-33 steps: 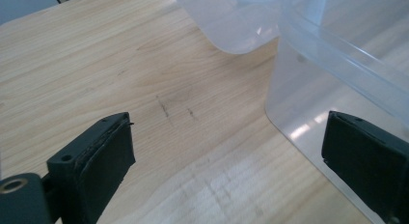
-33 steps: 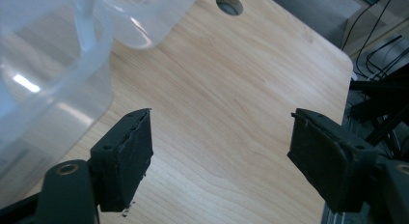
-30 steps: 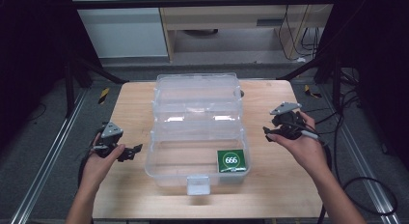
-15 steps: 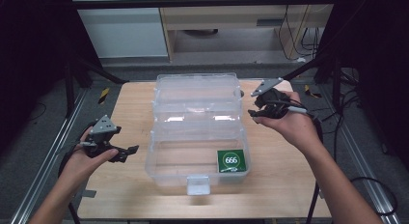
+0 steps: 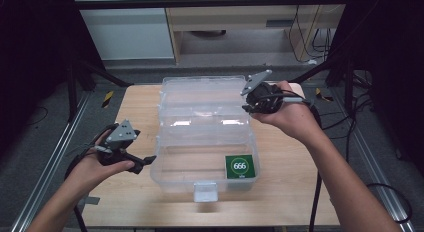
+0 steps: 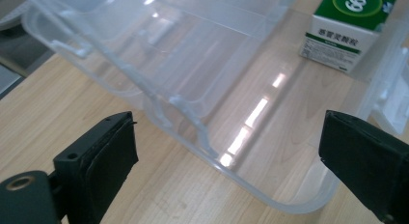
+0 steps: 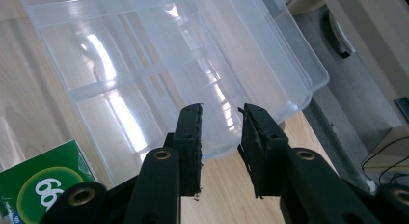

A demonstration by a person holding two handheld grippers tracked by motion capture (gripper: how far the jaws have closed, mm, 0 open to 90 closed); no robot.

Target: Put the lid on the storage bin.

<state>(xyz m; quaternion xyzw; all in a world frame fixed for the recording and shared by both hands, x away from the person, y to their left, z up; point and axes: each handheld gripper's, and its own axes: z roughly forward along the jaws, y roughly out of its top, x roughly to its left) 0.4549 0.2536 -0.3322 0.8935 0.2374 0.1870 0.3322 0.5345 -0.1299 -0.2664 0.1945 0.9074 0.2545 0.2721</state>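
Observation:
A clear plastic storage box (image 5: pixel 175 178) stands open mid-table, its lid (image 5: pixel 200 92) folded back on the far side. A green carton marked 666 (image 5: pixel 240 166) stands in its front right corner. My left gripper (image 5: pixel 145 162) hovers just left of the box's front part, and in the left gripper view it (image 6: pixel 226 156) is wide open around the box's near rim (image 6: pixel 270 195), with the carton (image 6: pixel 347 26) beyond. My right gripper (image 5: pixel 248 108) sits at the right edge near the hinge. From its own camera, the right gripper (image 7: pixel 221 118) has a narrow empty gap, pointing at the lid (image 7: pixel 159 55).
A white latch (image 5: pixel 205 190) hangs on the box's front wall. The wooden table (image 5: pixel 290 192) has bare room in front and on both sides of the box. Cables (image 5: pixel 330 122) trail off the right side. Metal frame rails (image 5: pixel 45 172) flank the table.
My right gripper has moved left and away from the person, from beside the box to its right edge by the lid. The left gripper has barely shifted.

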